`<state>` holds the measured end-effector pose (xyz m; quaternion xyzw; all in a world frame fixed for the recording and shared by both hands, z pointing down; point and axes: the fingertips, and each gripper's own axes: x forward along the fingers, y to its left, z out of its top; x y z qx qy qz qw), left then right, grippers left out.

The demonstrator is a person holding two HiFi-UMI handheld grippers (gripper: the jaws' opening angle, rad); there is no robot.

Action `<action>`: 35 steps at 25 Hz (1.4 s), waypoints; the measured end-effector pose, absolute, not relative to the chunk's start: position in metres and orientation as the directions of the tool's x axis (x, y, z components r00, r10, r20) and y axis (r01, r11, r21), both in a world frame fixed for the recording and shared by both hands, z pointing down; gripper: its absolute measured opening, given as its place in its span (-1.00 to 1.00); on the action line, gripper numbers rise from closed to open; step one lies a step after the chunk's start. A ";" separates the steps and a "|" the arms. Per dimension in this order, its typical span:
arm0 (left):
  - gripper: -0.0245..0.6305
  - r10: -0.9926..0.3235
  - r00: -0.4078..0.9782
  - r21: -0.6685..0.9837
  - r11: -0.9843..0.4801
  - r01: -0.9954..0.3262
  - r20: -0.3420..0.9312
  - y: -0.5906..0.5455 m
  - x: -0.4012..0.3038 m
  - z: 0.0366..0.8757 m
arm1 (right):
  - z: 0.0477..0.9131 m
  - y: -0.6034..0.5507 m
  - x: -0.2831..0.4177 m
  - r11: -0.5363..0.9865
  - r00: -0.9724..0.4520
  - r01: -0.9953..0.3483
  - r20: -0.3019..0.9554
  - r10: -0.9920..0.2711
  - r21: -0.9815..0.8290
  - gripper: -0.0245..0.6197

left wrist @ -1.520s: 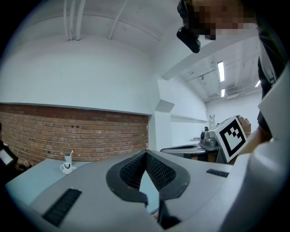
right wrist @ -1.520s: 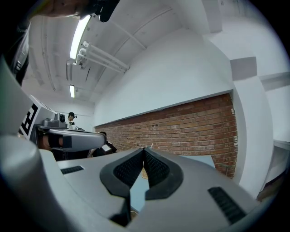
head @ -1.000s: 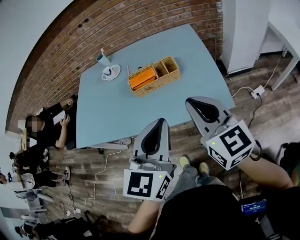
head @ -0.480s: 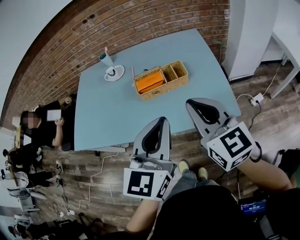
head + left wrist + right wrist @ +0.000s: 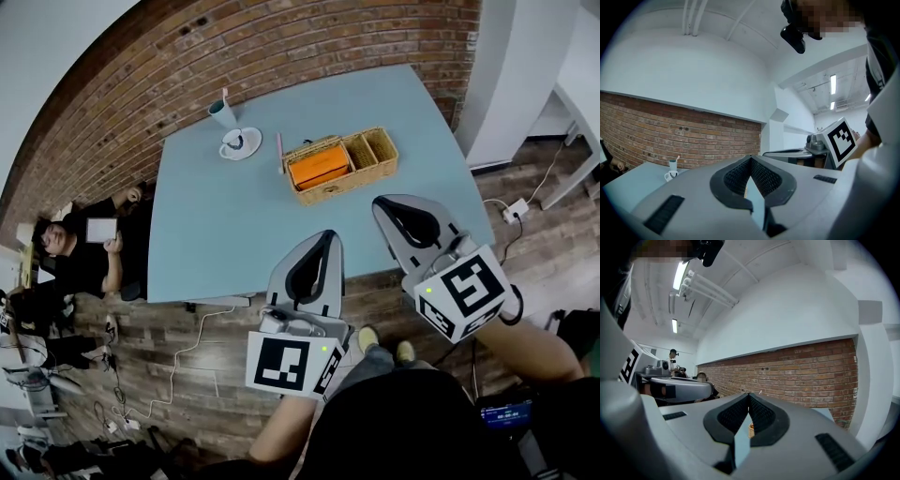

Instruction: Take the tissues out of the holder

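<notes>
A wicker holder (image 5: 367, 153) with compartments stands on the light blue table (image 5: 225, 234), toward its far side. An orange tissue pack (image 5: 320, 165) lies in the holder's left compartment. My left gripper (image 5: 327, 237) hovers over the table's near edge, shut and empty. My right gripper (image 5: 384, 202) is beside it on the right, also shut with nothing in it, short of the holder. In the left gripper view the jaws (image 5: 750, 160) meet. The right gripper view shows its jaws (image 5: 749, 397) together too, with a sliver of the holder (image 5: 751, 430) behind them.
A teal cup (image 5: 222, 112) and a white cup on a saucer (image 5: 238, 142) stand at the table's far left corner. A person (image 5: 84, 253) sits by the brick wall on the left. Cables and a power strip (image 5: 514, 211) lie on the wooden floor.
The table and holder have slid down and to the right in the head view as the camera shifted. Both grippers stay shut in the same place in the frame.
</notes>
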<state>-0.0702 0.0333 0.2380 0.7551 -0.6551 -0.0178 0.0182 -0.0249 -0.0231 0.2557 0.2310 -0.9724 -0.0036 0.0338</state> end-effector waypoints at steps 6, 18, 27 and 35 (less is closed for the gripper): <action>-0.92 -0.989 0.151 0.068 -0.151 -0.986 -0.004 0.028 -0.094 0.238 | 0.248 -0.029 -0.048 0.889 -0.887 -0.455 0.069 -0.457 0.049 -0.91; -0.92 -0.986 0.165 0.071 -0.166 -0.984 -0.008 0.016 -0.105 0.242 | 0.251 -0.037 -0.060 0.883 -0.879 -0.464 0.087 -0.468 0.067 -0.91; -0.92 -0.989 0.150 0.060 -0.149 -0.987 0.012 -0.018 -0.100 0.243 | 0.253 -0.072 -0.054 0.888 -0.885 -0.456 0.084 -0.459 0.048 -0.91; -0.92 -0.992 0.122 0.032 -0.122 -0.992 0.016 -0.058 -0.102 0.235 | 0.245 -0.117 -0.060 0.897 -0.895 -0.440 0.057 -0.441 0.028 -0.91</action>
